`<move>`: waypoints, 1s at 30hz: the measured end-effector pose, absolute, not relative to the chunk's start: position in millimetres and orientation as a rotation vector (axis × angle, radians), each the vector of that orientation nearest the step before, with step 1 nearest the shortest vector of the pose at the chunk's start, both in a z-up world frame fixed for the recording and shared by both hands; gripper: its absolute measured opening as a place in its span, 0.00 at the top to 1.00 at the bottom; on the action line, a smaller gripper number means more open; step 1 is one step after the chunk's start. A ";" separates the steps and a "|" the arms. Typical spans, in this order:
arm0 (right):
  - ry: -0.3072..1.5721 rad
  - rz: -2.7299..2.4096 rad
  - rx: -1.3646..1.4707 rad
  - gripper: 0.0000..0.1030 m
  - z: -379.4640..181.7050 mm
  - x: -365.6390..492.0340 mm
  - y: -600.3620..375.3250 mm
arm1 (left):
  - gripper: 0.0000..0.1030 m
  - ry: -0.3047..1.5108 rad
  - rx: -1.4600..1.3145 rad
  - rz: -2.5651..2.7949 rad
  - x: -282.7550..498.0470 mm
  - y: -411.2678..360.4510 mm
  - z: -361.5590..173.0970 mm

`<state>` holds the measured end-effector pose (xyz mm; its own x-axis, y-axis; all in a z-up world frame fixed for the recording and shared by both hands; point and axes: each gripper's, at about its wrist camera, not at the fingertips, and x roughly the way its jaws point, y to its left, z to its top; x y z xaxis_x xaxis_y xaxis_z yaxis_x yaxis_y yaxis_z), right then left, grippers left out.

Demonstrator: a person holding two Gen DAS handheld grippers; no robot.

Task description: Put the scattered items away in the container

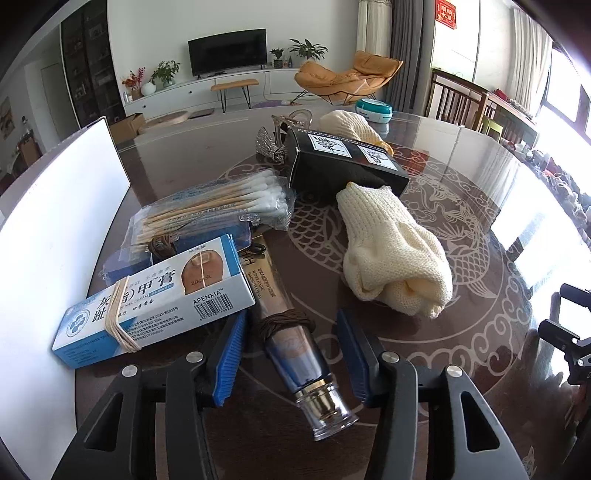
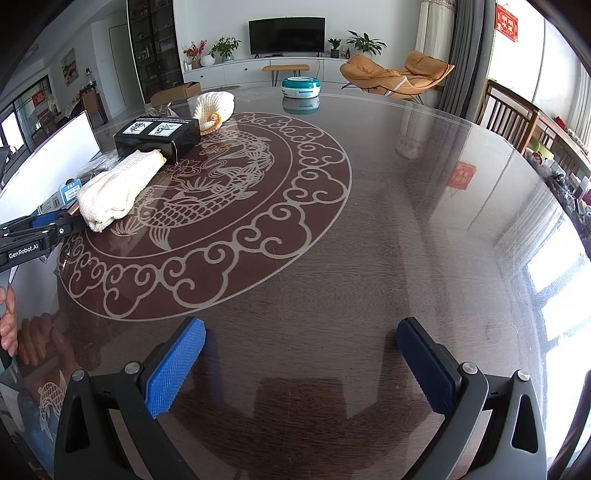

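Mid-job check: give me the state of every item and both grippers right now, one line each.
Left gripper: fingers either side of the tube, not pressing.
Right gripper: open, holding nothing.
Cream tube: lying flat, cap on, brown cord wrapped round it.
Nail cream box: closed, rubber-banded.
Cotton swab pack: sealed.
Black box: closed.
Near glove: bunched.
Teal tin: lidded.

home living room | tv (image 2: 286, 36) | lounge chair (image 2: 397, 74) | dining table (image 2: 369, 240)

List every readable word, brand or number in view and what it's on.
"APENXIA" and "20g": blue-and-white cream box.
"GenRobot.AI": side of the left gripper.
Chinese characters on that box, the tube's print, the black box's white labels and the red wall sign: too small or blurred.
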<state>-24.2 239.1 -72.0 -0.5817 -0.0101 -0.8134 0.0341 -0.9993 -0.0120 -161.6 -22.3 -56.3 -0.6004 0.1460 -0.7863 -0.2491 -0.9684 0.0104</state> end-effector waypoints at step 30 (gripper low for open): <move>0.041 -2.772 1.425 0.00 -72.1 -23.9 239.1 | 0.71 0.037 -1.271 2.674 -73.9 -49.3 -54.8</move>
<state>-23.9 239.1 -72.1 -0.5818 -0.0098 -0.8133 0.0337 -0.9994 -0.0120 -73.9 -49.3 -54.8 -0.6185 0.1514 -0.7711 -0.1728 -0.9834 -0.0544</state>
